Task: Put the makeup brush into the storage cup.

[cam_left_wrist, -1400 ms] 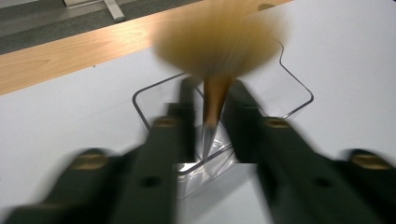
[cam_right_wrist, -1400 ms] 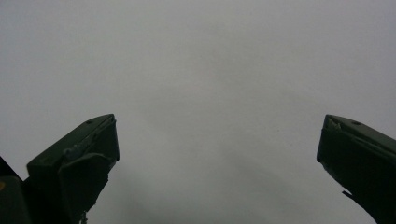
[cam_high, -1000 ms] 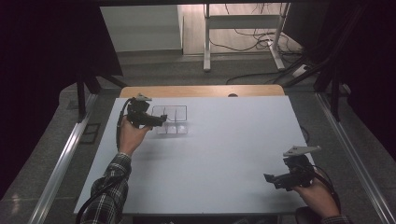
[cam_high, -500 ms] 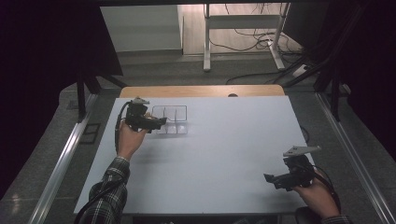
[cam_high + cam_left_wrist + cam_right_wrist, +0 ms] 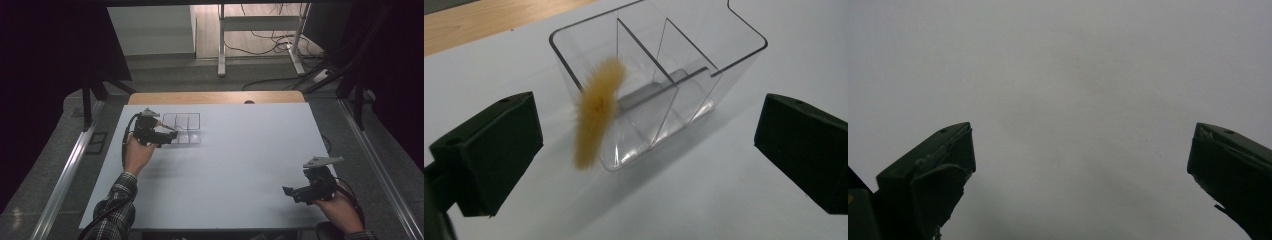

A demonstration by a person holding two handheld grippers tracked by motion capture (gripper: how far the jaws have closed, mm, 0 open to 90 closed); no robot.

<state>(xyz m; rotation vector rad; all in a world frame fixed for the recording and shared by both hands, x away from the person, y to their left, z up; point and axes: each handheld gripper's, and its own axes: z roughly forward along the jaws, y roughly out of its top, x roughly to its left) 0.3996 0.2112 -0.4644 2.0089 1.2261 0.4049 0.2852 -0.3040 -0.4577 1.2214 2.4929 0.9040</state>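
High view: the left gripper (image 5: 167, 136) is at the near-left end of a clear plastic organiser box with dividers (image 5: 186, 128), far closer to it than the right gripper (image 5: 292, 192), which is well apart over the white table (image 5: 240, 165).

Left gripper view: the jaws stand wide, holding nothing. A tan fuzzy strip (image 5: 596, 112) is blurred in front of the box's nearest wall, its long axis running from upper right to lower left; I cannot tell if it touches.

Right gripper view: the jaws are wide over bare table.

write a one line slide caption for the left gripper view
Open left claw faces a clear divided organizer on the white table, a blurred tan fuzzy piece at its near end.
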